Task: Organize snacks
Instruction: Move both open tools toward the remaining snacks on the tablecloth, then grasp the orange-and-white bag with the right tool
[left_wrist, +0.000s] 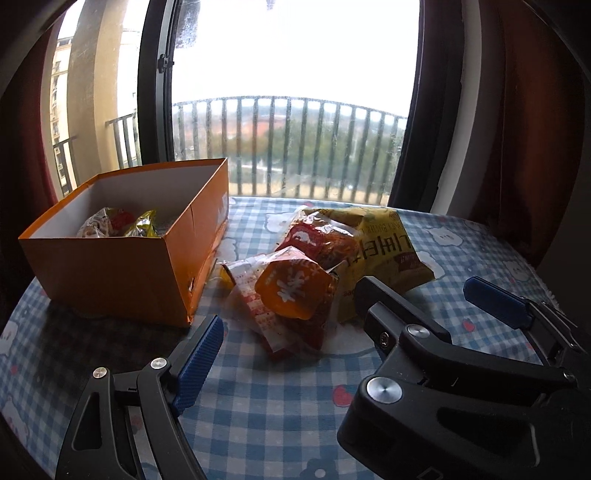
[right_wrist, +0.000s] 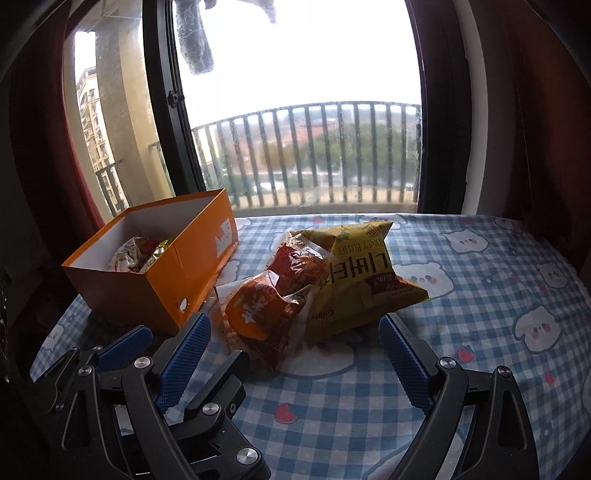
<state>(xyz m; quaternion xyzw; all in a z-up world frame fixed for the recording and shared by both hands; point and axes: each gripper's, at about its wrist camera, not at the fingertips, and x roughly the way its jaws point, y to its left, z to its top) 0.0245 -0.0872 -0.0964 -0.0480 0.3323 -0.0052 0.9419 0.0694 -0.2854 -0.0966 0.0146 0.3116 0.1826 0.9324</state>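
Snack pile (right_wrist: 295, 291) lay just ahead of both wide, empty claws, nearer right claw (right_wrist: 295, 347); box (right_wrist: 177, 273) to its left

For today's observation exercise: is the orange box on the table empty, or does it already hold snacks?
Partly filled. The lidless orange box shows a few snack packets low at one end, while its white inner walls stand bare above them.

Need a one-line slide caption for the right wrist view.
Open right gripper approaches the yellow chip bag and orange snack packet beside the partly filled orange box.
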